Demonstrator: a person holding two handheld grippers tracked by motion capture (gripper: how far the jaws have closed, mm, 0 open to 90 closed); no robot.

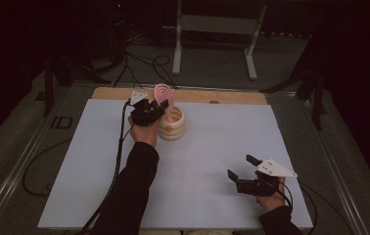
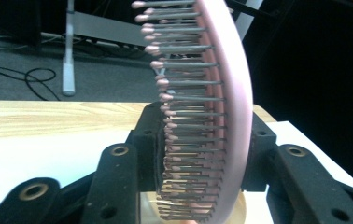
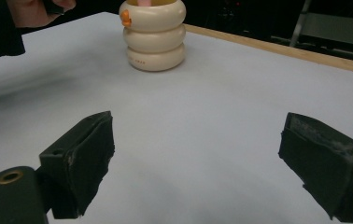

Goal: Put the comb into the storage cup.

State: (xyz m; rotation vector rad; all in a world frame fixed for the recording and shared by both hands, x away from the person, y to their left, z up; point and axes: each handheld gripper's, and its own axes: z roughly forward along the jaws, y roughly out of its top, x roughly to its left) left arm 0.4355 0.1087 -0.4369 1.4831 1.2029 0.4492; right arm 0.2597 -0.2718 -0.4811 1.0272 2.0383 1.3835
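Two tongs are at work over the white table (image 1: pixel 197 196). The left tongs (image 1: pixel 157 108) are clamped on a pink hairbrush (image 1: pixel 164 99), pressing on its head from both sides: in the left gripper view one pad sits against the bristle tips and the other against the smooth pink back (image 2: pixel 237 116). The brush stands upright between them, its head rising above the tongs and its lower end reaching down into the open top of a cream holder (image 1: pixel 172 125) shaped like three stacked rings, which stands directly below and just beside the left tongs. A small orange mark shows on the side of the holder (image 3: pixel 153 37). The person's left hand (image 1: pixel 145 132) grips the tool from behind, its dark sleeve trailing back toward the near edge of the table.

The right tongs (image 1: pixel 240 167) stand wide apart with nothing between them, low over the bare table surface, well apart from the left tongs and the holder, and aimed toward the holder, which stands far ahead of them.
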